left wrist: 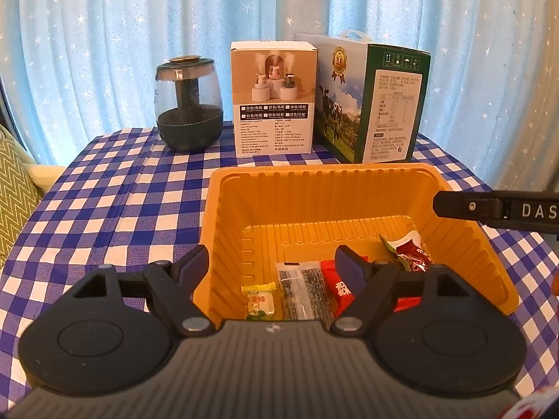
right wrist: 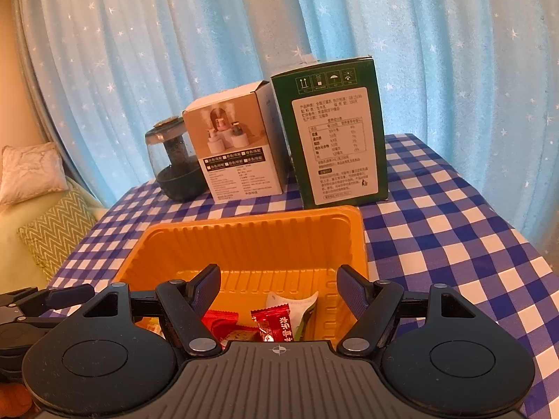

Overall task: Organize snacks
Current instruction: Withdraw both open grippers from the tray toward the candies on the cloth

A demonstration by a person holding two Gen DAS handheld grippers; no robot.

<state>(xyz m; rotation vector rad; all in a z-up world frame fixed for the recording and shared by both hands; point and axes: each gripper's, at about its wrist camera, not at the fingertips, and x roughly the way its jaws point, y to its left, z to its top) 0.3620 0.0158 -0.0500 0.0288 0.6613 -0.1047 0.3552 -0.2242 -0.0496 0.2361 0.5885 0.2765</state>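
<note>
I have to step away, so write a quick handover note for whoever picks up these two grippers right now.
Left gripper: open, empty, over the near edge of the orange tray.
Right gripper: open, empty, also over the tray.
In the tray: yellow-green candy, dark seed bar, red packet, red-and-white candy.
Done: these four snacks are in the tray.
Left: no loose snacks show on the checked tablecloth; check outside the views before stopping.

The black arm of the right gripper (left wrist: 496, 209) reads "DAS", the white humidifier carton (left wrist: 273, 99) "MADE IN CHINA", and the green milk carton's gold medal (left wrist: 339, 64) "3.6".
</note>
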